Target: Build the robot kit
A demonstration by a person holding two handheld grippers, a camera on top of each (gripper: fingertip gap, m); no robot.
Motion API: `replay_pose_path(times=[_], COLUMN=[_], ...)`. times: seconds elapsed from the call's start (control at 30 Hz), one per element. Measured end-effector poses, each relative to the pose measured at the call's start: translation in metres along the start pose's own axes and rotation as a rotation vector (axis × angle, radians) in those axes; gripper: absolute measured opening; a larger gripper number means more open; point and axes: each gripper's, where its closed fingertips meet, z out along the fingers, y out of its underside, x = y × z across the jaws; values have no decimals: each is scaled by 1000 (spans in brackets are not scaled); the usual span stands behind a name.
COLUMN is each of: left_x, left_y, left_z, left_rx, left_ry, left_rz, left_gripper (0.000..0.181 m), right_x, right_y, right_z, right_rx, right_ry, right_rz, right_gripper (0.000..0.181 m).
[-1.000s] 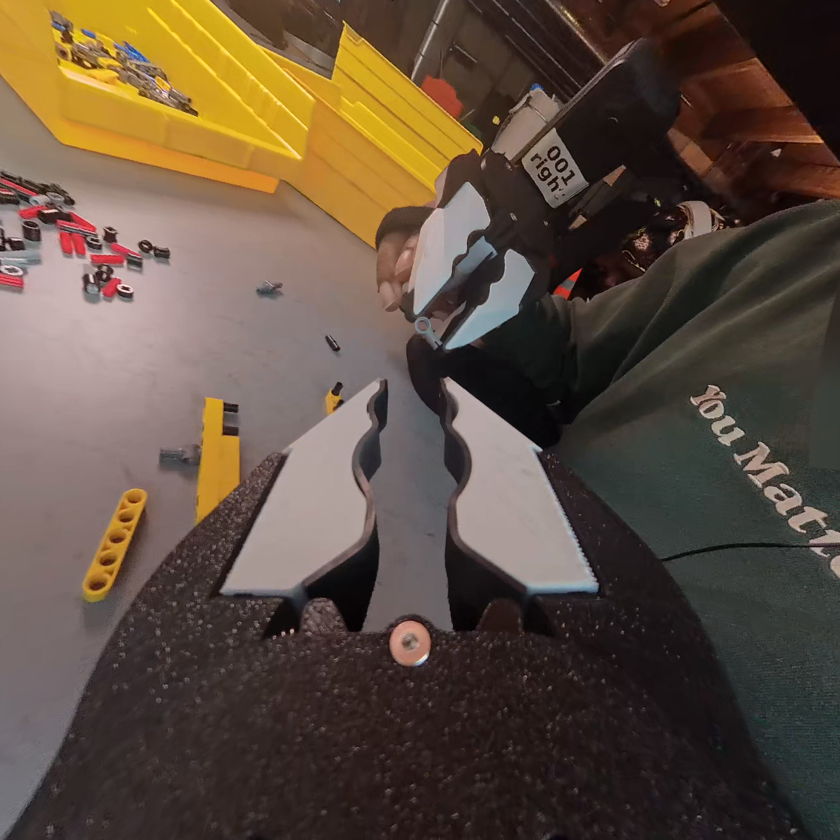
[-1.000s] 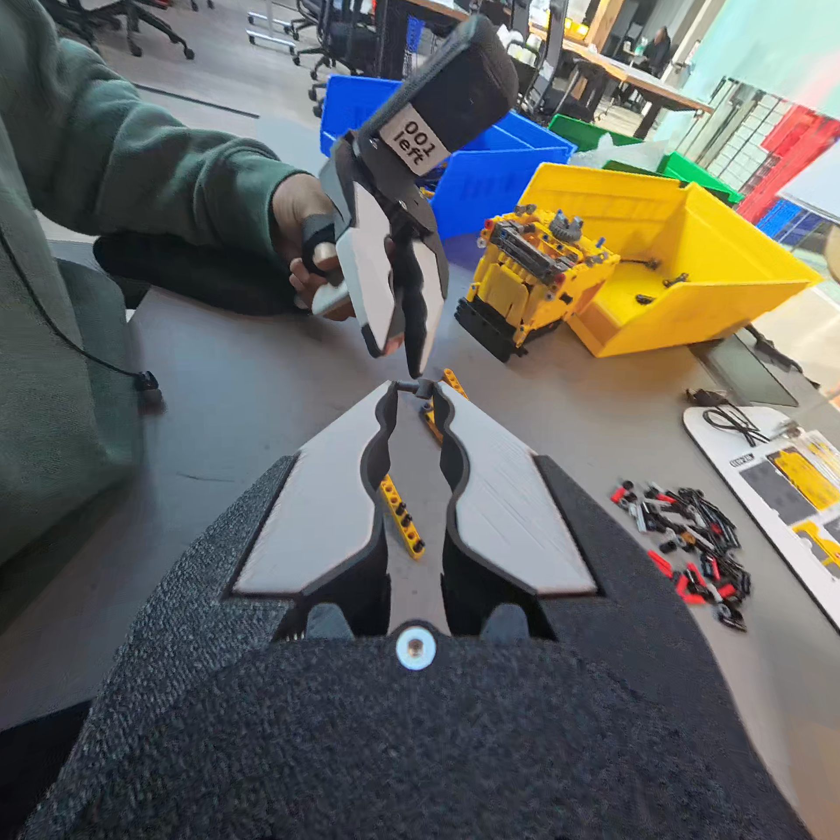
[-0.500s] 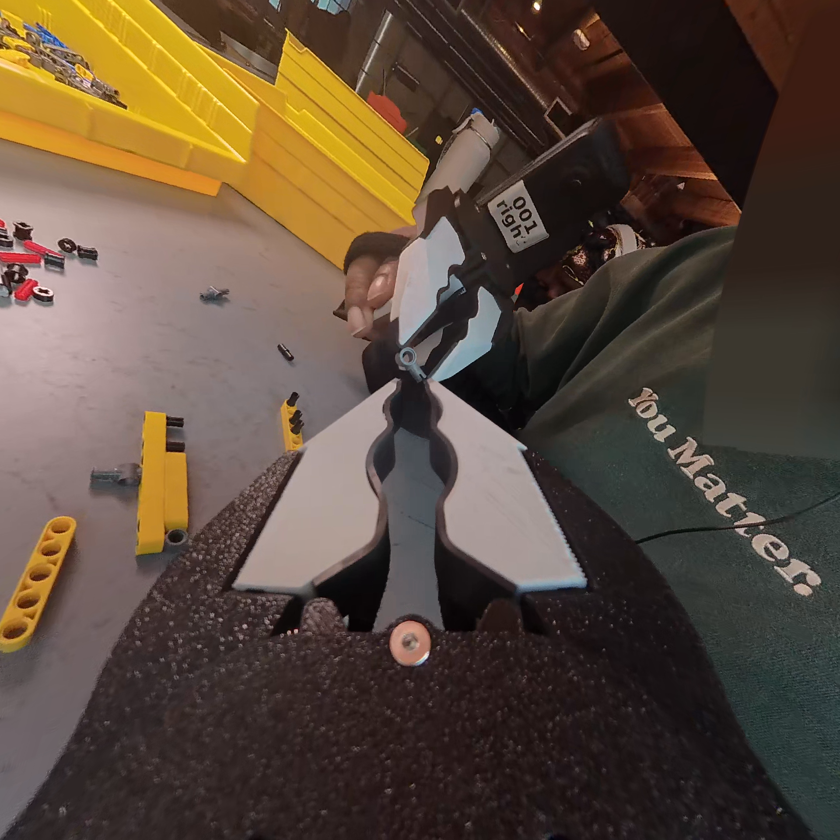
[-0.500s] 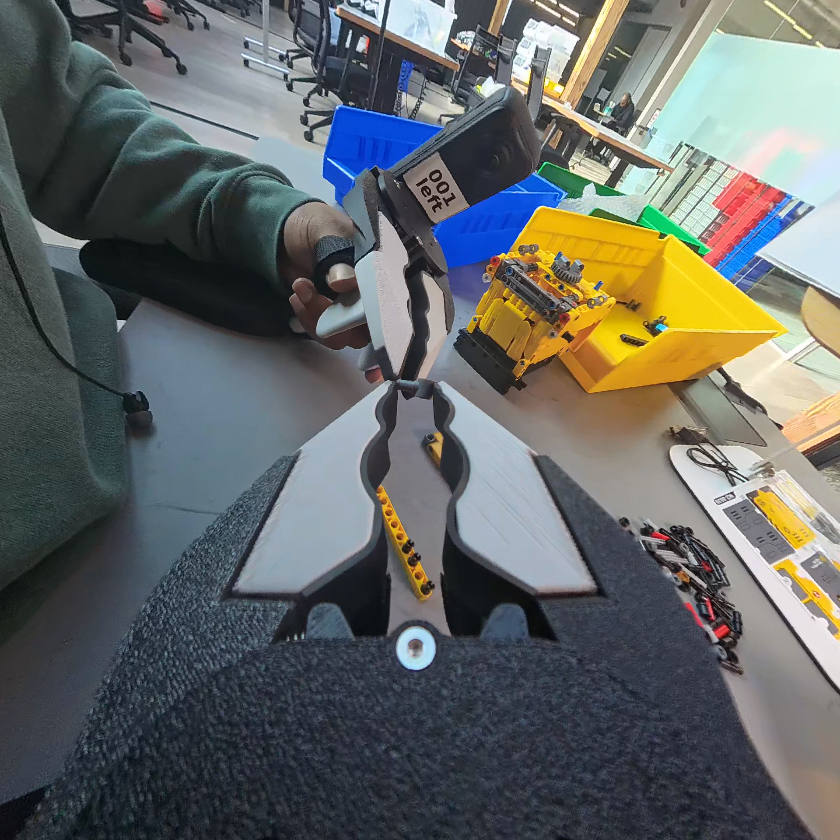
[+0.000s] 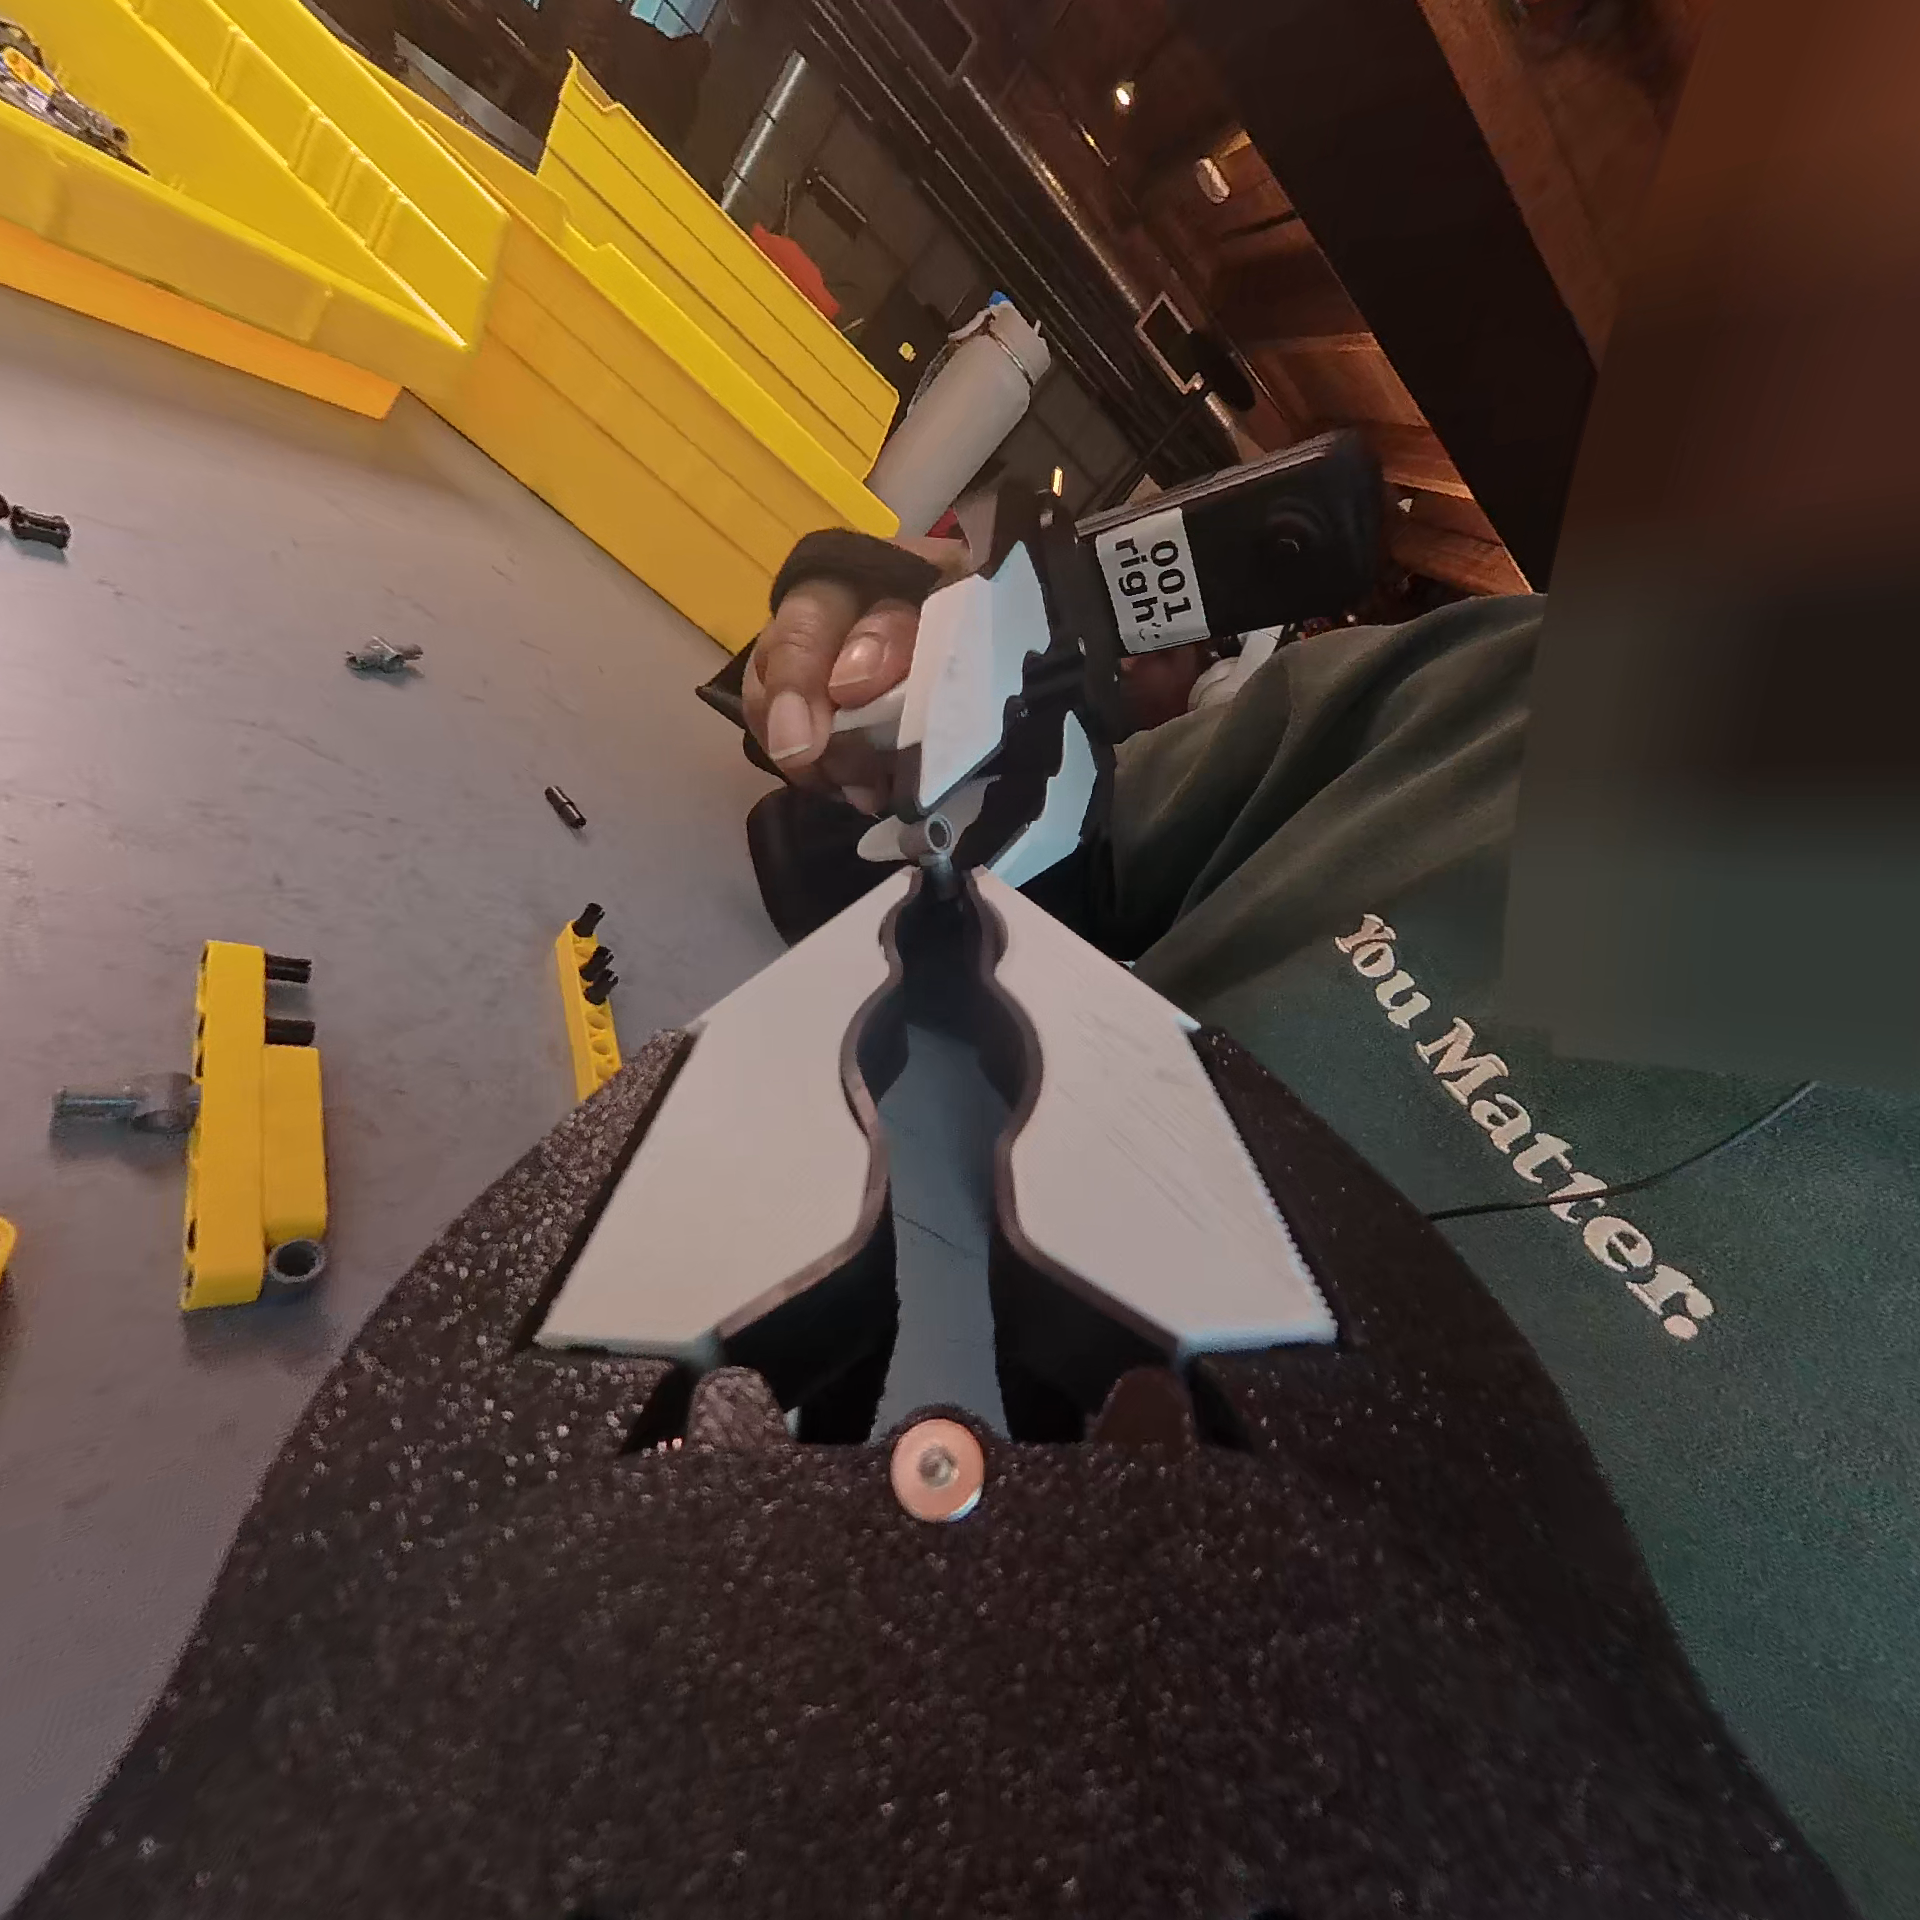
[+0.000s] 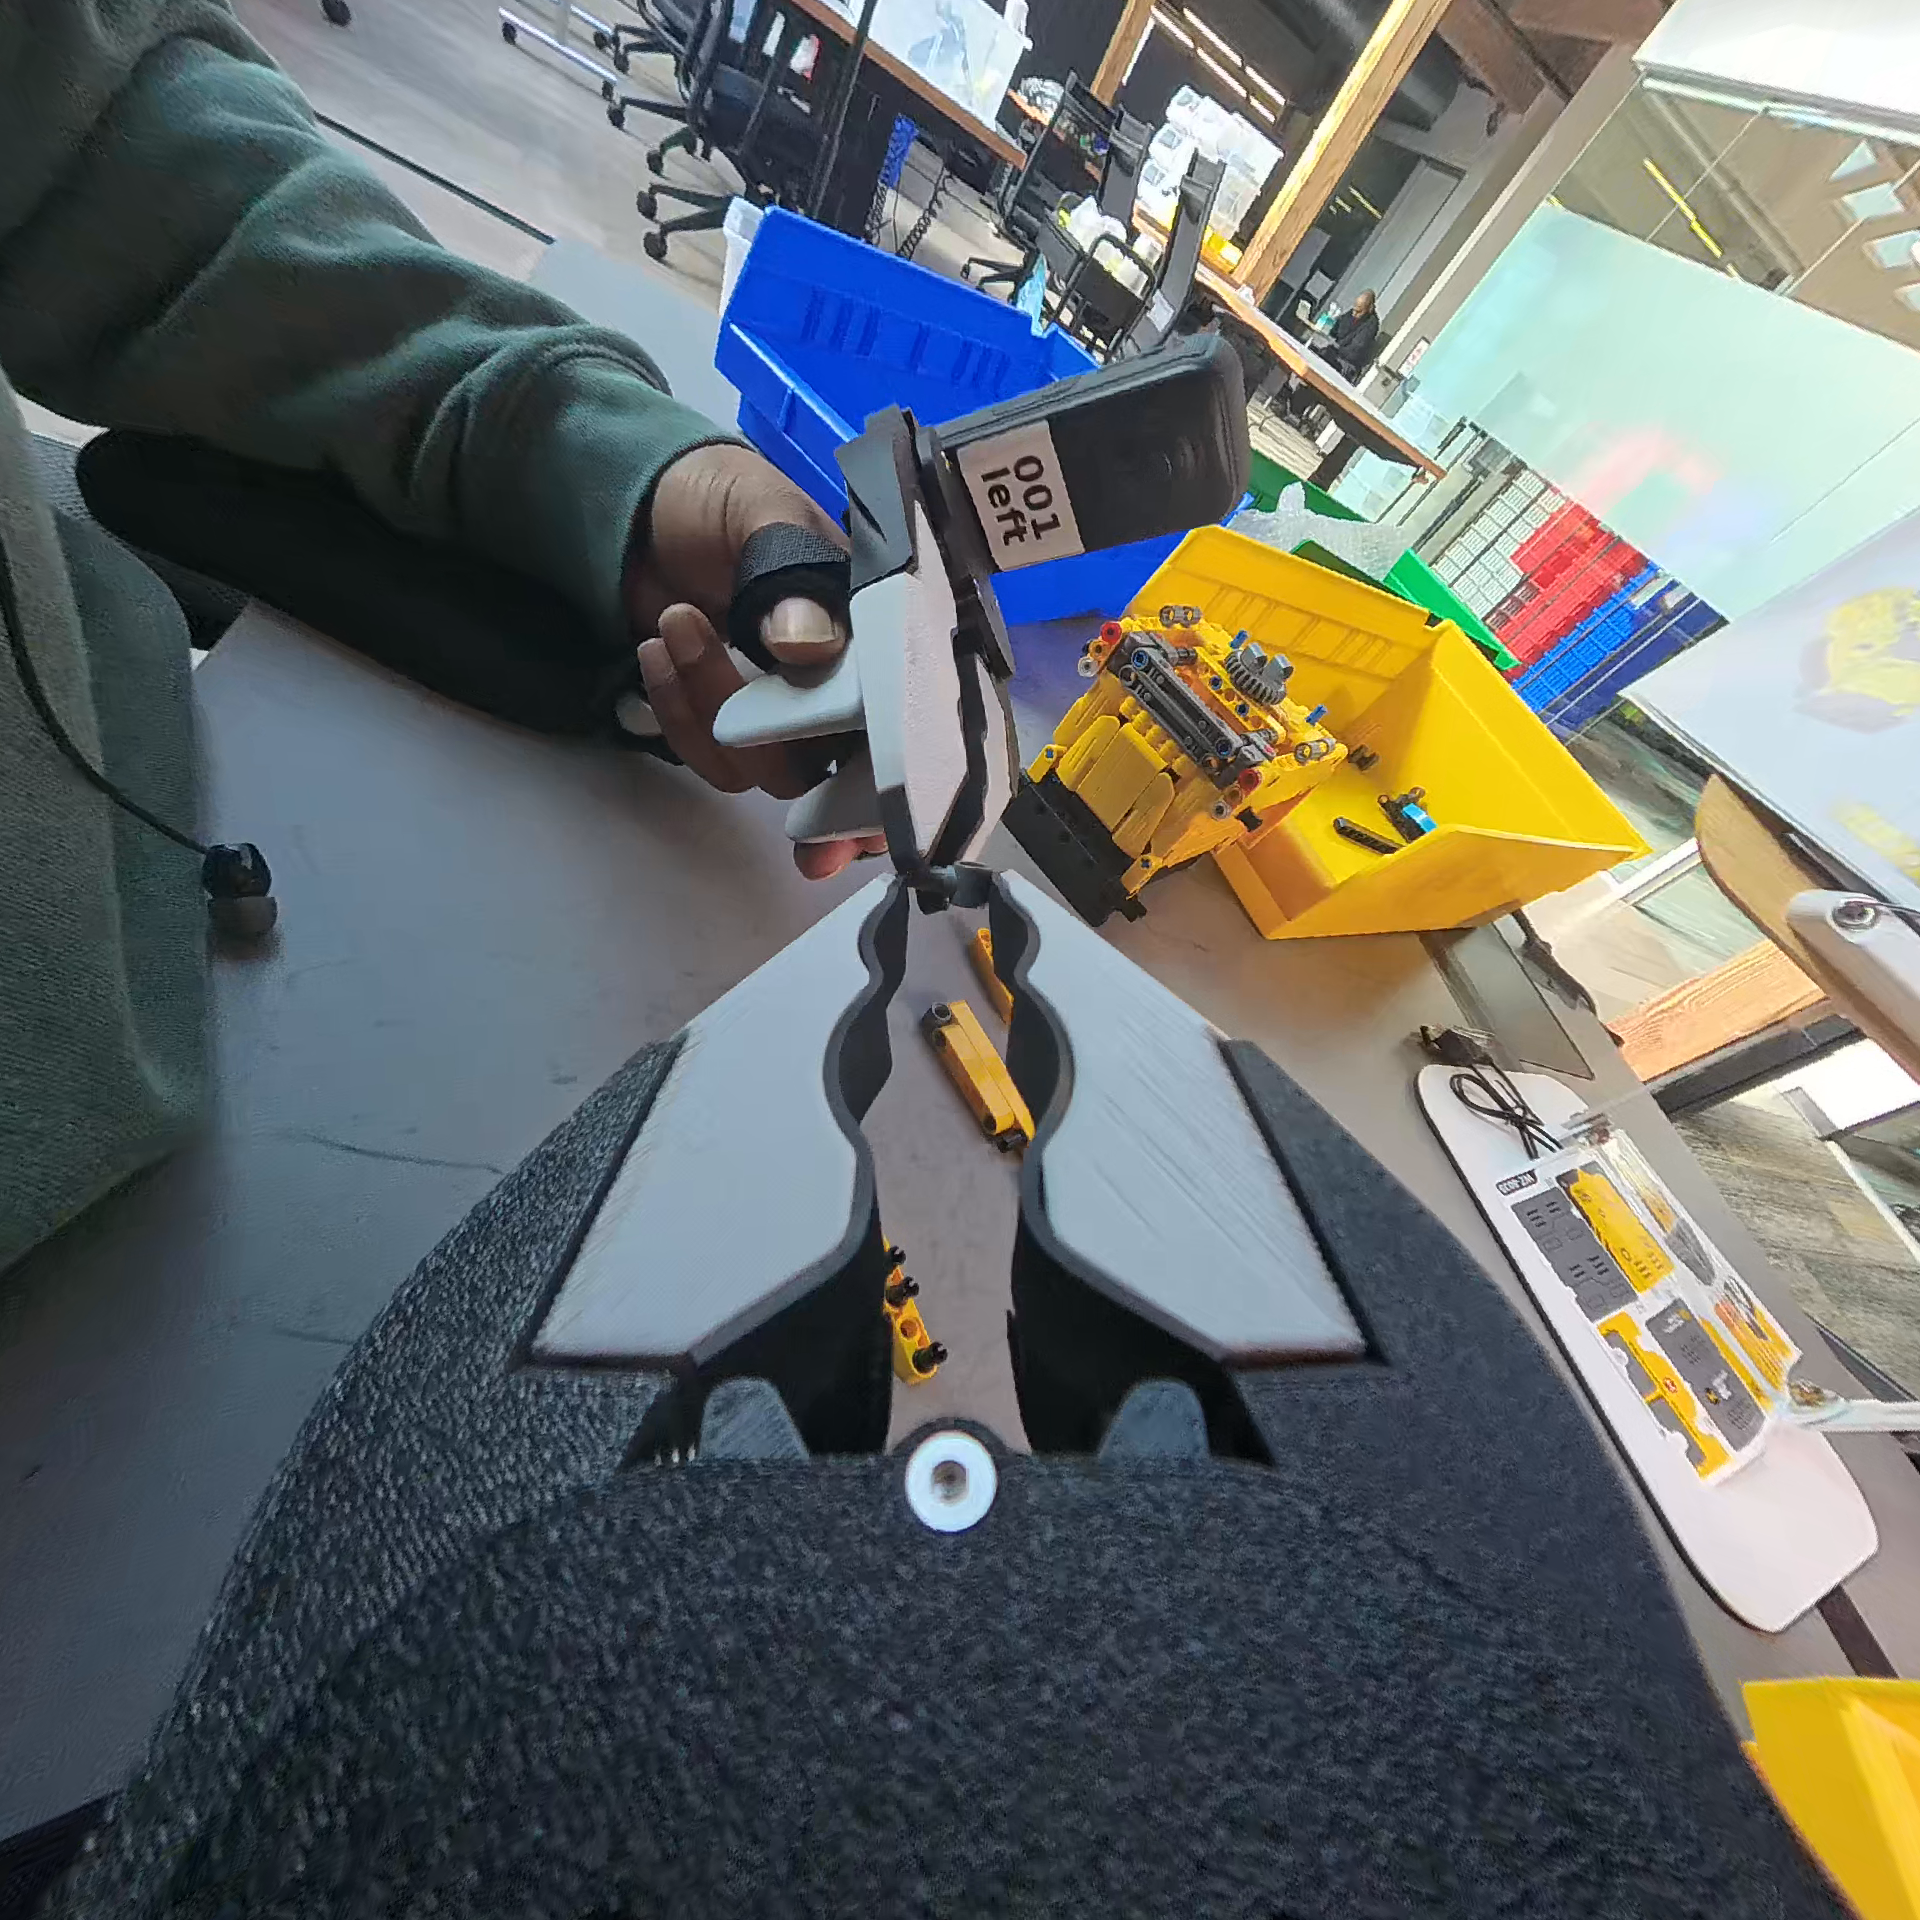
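Your left tool (image 5: 940, 894) is pressed together at the tips, pinching the stem of a small grey part (image 5: 939, 834). Your right tool (image 6: 945, 891) meets it nose to nose and is closed on the same part from the other side, its jaws only as far apart as the piece is thick. So the part hangs in the air between the two tools, above the table (image 5: 260, 727), gripped at both ends (whether it is one piece or two pushed together, the views are too small to tell). In the left wrist view its round eye faces the camera, just beyond the left tool's tips.

Your right hand (image 5: 831, 675) and left hand (image 6: 727, 623) each squeeze a trigger behind the fingers, with the green sleeve (image 6: 364, 343) running back from the left one.

Straight below the right tool lies a yellow beam (image 6: 977, 1081), and nearer its base a second yellow beam with black pins (image 6: 904, 1320). Ahead and right of it stands a yellow model vehicle (image 6: 1174, 748), touching a yellow bin (image 6: 1403, 748), with a blue bin (image 6: 883, 332) behind. Well off to its right lies an instruction sheet (image 6: 1642, 1299).

To the left of the left tool sit a doubled yellow beam (image 5: 255, 1122), a short pinned beam (image 5: 587, 1008) and a loose black pin (image 5: 564, 805).
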Motion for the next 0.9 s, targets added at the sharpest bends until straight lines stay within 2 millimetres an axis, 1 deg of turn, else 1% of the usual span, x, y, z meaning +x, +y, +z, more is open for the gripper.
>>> replay_pose_path(times=[0.17, 0.3, 0.4, 0.47, 0.53, 0.67, 0.8, 0.9], left_x=[6, 14, 15, 8, 3, -19, -20, -20], left_y=[6, 14, 22, 27, 30, 28, 20, 15], left_z=[1, 3, 4, 6, 7, 3, 3, 0], left_rx=[-43, -105, -160, -192, -213, -258, -245, -236], left_ry=[33, 61, 61, 10, -49, -287, -390, -435], left_rz=[34, 96, 142, 192, 269, 523, 681, 744], left_gripper=[4, 3, 3, 3, 3, 3, 3, 3], right_x=[-8, -20, -26, -29, -25, -18, -13, -12], right_y=[-4, -5, -6, -3, 3, 17, 23, 19], right_z=[-3, -9, -11, -11, -7, -4, 1, 2], right_rx=[25, 37, 38, 6, -45, -132, -170, -152], right_ry=[-51, -178, -264, -311, -309, -300, -290, -295], right_rz=[-10, 48, 80, 97, 137, 248, 365, 395], right_gripper=[15, 15, 15, 15, 15, 16, 13, 8])
